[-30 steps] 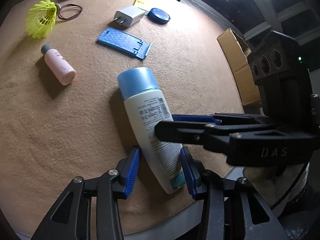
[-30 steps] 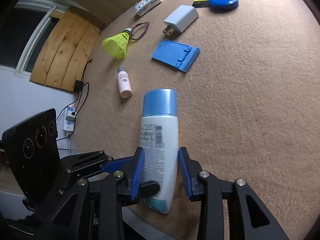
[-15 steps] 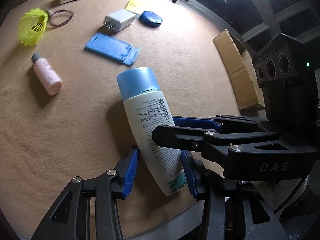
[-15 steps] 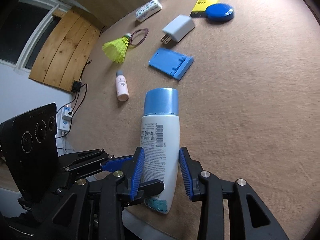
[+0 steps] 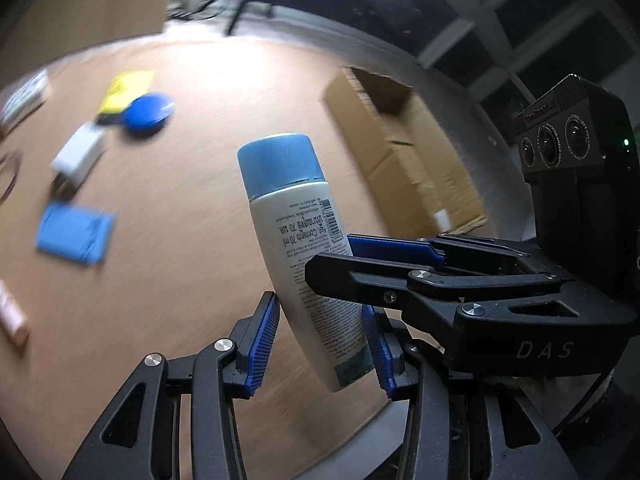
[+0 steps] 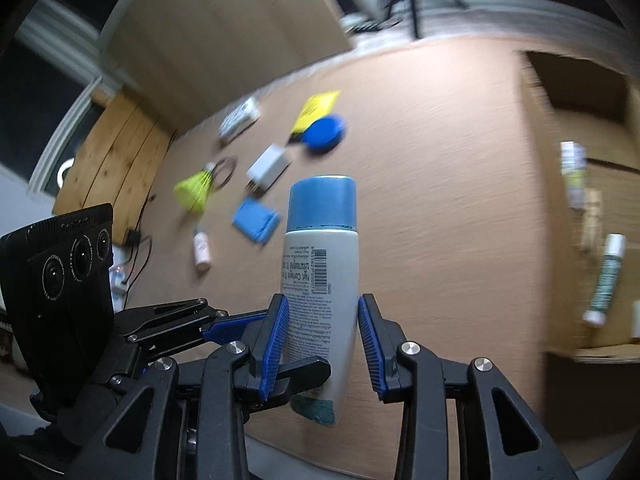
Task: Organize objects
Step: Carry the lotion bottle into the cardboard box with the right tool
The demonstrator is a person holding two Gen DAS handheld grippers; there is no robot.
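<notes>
A white bottle with a blue cap [image 5: 298, 232] is held in the air above the tan table [image 5: 180, 184]. My left gripper [image 5: 322, 346] and my right gripper [image 6: 320, 344] are both shut on its lower body from crossing directions. The bottle also shows in the right wrist view [image 6: 320, 276], cap up. My right gripper's fingers [image 5: 360, 276] cross in front of the bottle in the left wrist view. An open cardboard box [image 5: 404, 152] stands off the table's right side, and in the right wrist view [image 6: 580, 160] it holds tubes and small bottles.
On the table lie a blue phone stand [image 6: 256, 220], a white charger [image 6: 268, 168], a blue round lid [image 6: 322, 134], a yellow card [image 6: 316, 110], a yellow shuttlecock [image 6: 194, 194], a hair band [image 6: 224, 168], a small pink bottle [image 6: 202, 252] and a white patterned box [image 6: 240, 118].
Both grippers have lifted the bottle off the table and swung right toward the cardboard box. The table objects now look smaller and blurred.
</notes>
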